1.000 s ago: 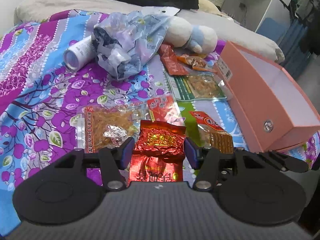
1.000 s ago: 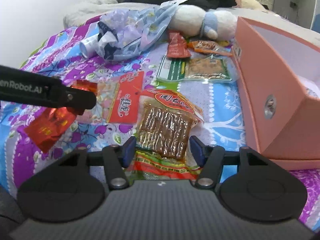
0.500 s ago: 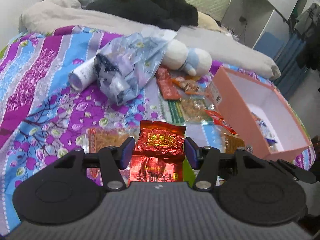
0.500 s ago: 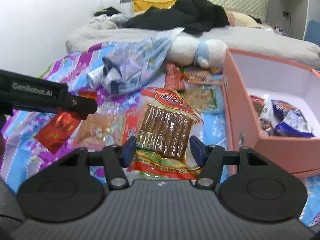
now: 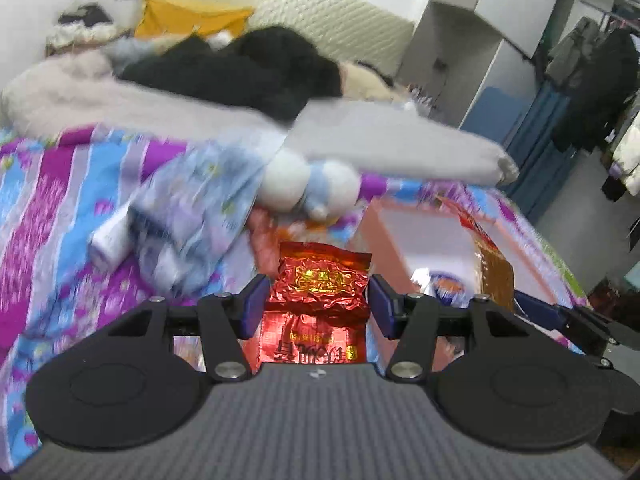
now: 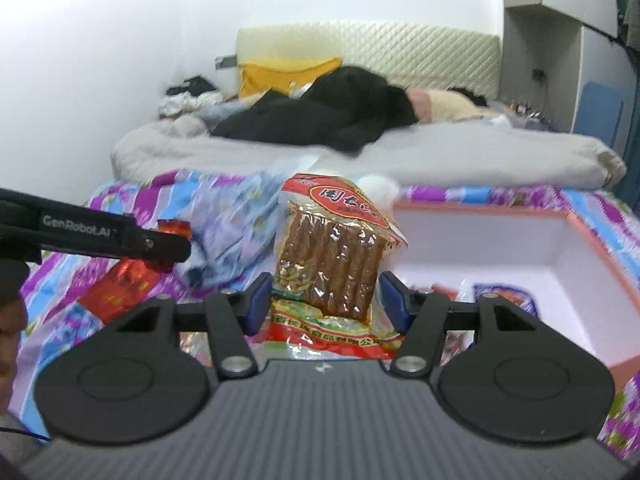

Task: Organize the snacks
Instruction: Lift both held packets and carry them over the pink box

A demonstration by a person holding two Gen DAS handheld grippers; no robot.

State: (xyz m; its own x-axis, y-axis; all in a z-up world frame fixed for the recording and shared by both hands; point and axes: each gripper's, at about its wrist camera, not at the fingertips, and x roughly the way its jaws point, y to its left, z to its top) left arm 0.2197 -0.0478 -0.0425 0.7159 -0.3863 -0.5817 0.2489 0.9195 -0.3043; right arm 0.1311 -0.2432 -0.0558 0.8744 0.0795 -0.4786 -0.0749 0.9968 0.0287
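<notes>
Left gripper (image 5: 318,302): clamped on red foil packet (image 5: 320,288), frame centre, lifted clear of the bedspread (image 5: 48,216).
Right gripper (image 6: 325,300): clamped on brown snack pack (image 6: 332,264), held upright, frame centre.
Pink box (image 6: 592,240): right of frame, open, a few packets inside.
Plastic bag (image 5: 192,208): mid-left, blurred.
Plush toy (image 5: 308,184): just beyond the bag.
Dark clothes (image 6: 320,116): far, upper centre.
</notes>
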